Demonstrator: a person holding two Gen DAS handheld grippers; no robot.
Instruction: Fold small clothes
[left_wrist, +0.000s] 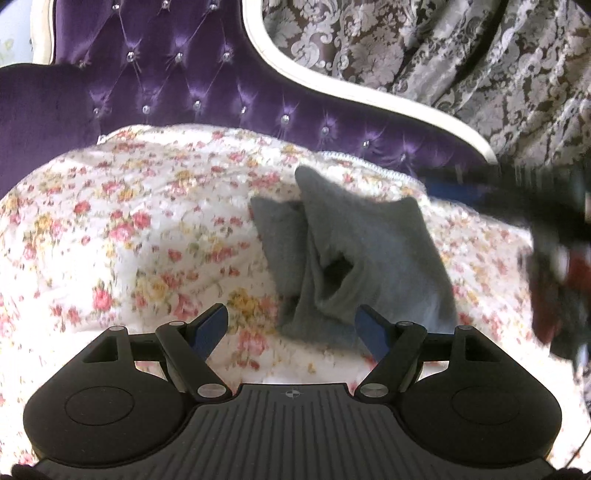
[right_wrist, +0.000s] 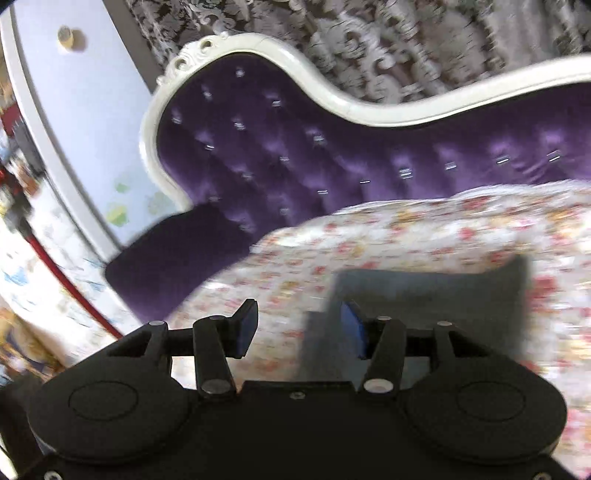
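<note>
The grey cloth (left_wrist: 354, 254) lies folded on the floral cover (left_wrist: 129, 229), soft, light and floppy, best pinched at a near corner; left gripper (left_wrist: 291, 326) and right gripper (right_wrist: 299, 328) both spread, empty.

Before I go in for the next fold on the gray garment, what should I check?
1. Gray garment lies on the floral cover: ok.
2. Lies flat: not ok, bunched with an open pocket.
3. Left hand-held gripper open, nothing held: ok.
4. Right hand-held gripper free of cloth: ok, nothing between its fingers.
5. Right view sharp enough to aim: not ok, blurred.
6. Fold edges aligned: cannot tell.
</note>
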